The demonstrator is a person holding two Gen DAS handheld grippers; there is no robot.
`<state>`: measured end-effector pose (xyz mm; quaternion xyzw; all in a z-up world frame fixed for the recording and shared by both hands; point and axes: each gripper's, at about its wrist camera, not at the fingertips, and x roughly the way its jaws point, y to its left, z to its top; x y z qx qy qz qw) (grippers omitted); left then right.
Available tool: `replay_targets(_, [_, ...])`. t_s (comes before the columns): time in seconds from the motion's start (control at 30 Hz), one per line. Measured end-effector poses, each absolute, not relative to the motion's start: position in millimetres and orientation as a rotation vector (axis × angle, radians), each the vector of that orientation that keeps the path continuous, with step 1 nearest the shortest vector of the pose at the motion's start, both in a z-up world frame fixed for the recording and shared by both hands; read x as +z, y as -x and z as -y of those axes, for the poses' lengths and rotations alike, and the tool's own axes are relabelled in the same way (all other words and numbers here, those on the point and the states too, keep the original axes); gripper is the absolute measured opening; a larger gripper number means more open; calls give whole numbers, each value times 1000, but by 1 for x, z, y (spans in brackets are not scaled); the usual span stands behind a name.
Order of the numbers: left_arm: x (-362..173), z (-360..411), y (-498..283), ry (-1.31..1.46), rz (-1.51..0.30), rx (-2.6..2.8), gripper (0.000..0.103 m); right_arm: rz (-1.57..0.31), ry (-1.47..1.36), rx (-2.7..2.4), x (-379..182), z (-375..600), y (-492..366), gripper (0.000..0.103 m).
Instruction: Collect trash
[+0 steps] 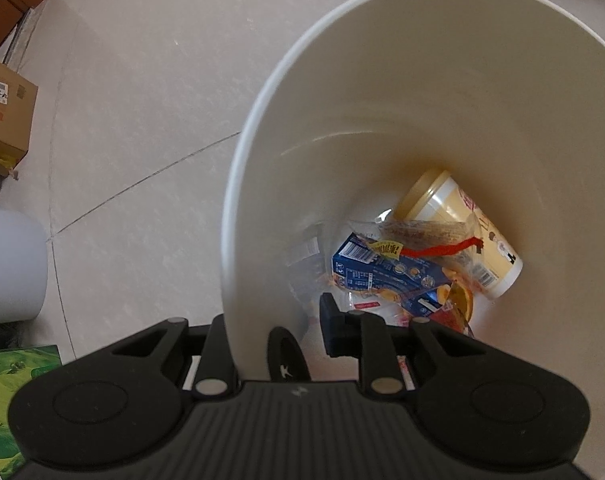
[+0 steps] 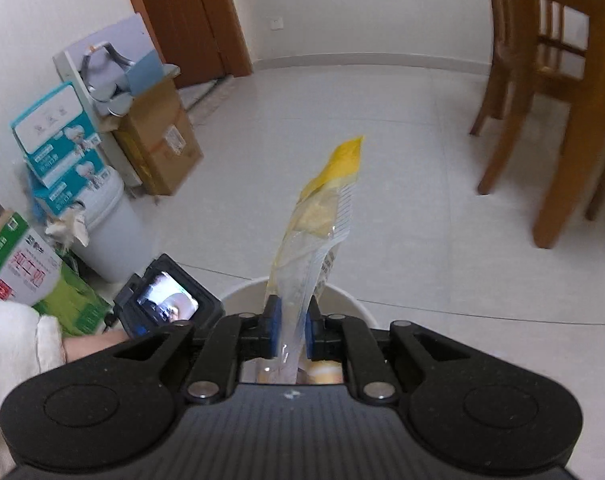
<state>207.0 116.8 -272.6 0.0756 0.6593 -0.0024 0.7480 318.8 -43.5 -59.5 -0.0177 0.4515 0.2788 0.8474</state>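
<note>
A white trash bin (image 1: 442,92) fills the left wrist view. At its bottom lie a cream cup with a gold lid (image 1: 458,232), a blue carton (image 1: 382,276) and a clear wrapper with a red strip (image 1: 442,248). My left gripper (image 1: 294,320) stands open astride the bin's near rim, the right finger (image 1: 328,328) inside and the left finger outside, its tip hidden by the wall. My right gripper (image 2: 293,332) is shut on a clear plastic wrapper with a yellow top (image 2: 322,216), which stands upright above the bin's rim (image 2: 354,304). The left gripper's camera (image 2: 166,304) shows at the bin's left.
Cardboard boxes (image 1: 6,112) and a green carton (image 2: 14,264) sit along the left wall beside a grey lidded bin (image 2: 110,232) and teal boxes (image 2: 58,136). A wooden chair (image 2: 562,100) stands at the right. A sleeve and hand (image 2: 18,340) hold the left gripper. Pale tiled floor (image 2: 382,160) lies ahead.
</note>
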Motion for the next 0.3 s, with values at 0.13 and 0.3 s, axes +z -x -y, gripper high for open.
replay_targets(0.13, [-272, -117, -207, -174, -1436, -9, 20, -977, 93, 561, -88, 44, -314, 53])
replay_targets(0.3, [-269, -117, -207, -165, -1437, -12, 21, -976, 110, 481, -105, 72, -299, 67])
